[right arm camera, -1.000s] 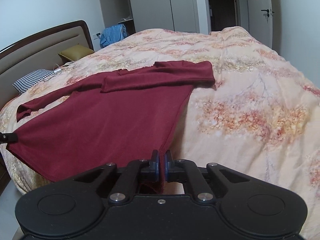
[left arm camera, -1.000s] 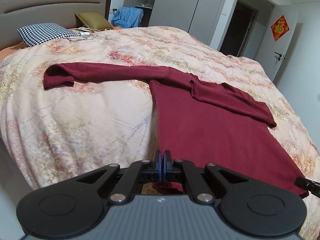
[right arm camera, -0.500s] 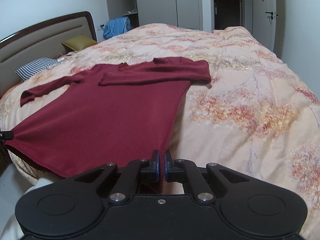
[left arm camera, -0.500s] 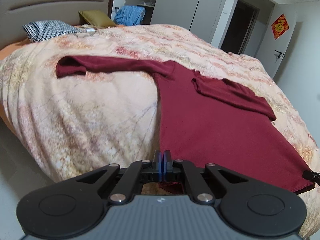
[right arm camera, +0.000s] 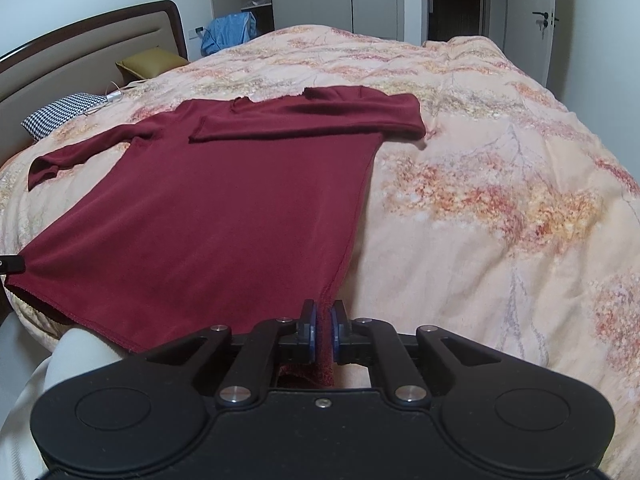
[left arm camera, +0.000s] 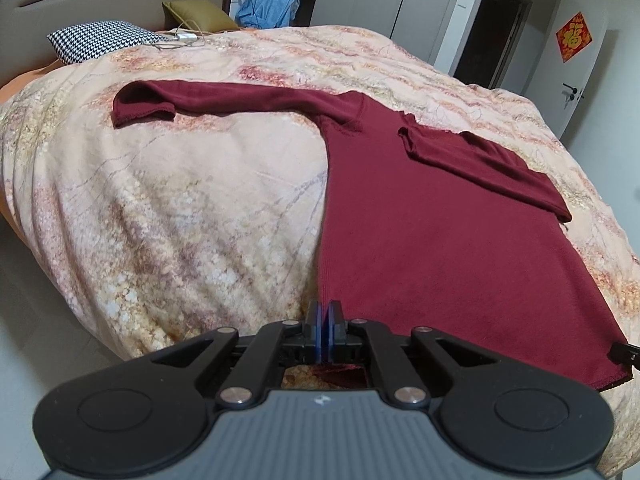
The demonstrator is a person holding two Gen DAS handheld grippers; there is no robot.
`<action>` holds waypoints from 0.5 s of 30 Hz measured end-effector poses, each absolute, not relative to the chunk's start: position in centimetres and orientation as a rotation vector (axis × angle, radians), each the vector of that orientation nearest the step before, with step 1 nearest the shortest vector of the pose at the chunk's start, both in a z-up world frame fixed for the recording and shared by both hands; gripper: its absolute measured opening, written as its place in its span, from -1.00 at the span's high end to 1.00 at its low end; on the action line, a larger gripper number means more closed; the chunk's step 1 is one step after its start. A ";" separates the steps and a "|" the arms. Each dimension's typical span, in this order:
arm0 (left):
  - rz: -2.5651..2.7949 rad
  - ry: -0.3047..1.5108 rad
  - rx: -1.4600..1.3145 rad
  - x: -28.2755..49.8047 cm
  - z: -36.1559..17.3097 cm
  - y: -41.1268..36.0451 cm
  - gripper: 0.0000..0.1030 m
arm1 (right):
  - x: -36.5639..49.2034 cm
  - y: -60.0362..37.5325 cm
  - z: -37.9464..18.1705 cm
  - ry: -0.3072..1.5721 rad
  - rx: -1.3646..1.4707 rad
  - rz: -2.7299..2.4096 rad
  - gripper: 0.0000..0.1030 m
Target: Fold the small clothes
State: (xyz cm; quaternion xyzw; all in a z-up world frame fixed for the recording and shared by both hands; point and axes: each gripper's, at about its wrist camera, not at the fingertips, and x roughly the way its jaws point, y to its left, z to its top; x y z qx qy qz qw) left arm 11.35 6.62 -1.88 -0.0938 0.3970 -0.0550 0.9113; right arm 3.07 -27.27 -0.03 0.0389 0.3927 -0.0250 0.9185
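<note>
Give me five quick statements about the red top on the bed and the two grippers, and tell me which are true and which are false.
1. The left gripper is shut on the hem of the dark red top. True.
2. The right gripper is wide open, clear of the cloth. False: its fingers pinch the other hem corner.
3. Both sleeves stretch straight out. False: one sleeve is folded across the chest; the other sleeve lies extended.
4. The top lies on a floral bedspread. True.
5. A checked pillow lies near the headboard. True.
</note>
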 end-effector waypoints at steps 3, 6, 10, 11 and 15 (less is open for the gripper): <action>-0.097 0.842 -0.207 11.6 -2.1 6.7 0.91 | 3.3 -27.5 -0.5 0.820 0.075 -0.057 0.66; -0.087 0.856 -0.248 12.0 -2.1 7.1 0.61 | 3.5 -27.5 -0.7 0.826 0.066 -0.065 0.34; -0.045 0.845 -0.265 12.6 -1.8 7.4 -0.24 | 3.9 -27.5 -0.8 0.819 0.048 -0.070 -0.23; -0.034 0.841 -0.260 12.8 -1.6 7.4 -0.30 | 4.1 -27.4 -0.7 0.815 0.043 -0.070 -0.37; 0.037 0.815 -0.257 14.4 -1.2 7.8 -0.83 | 5.2 -27.2 -0.5 0.783 0.036 -0.059 -0.79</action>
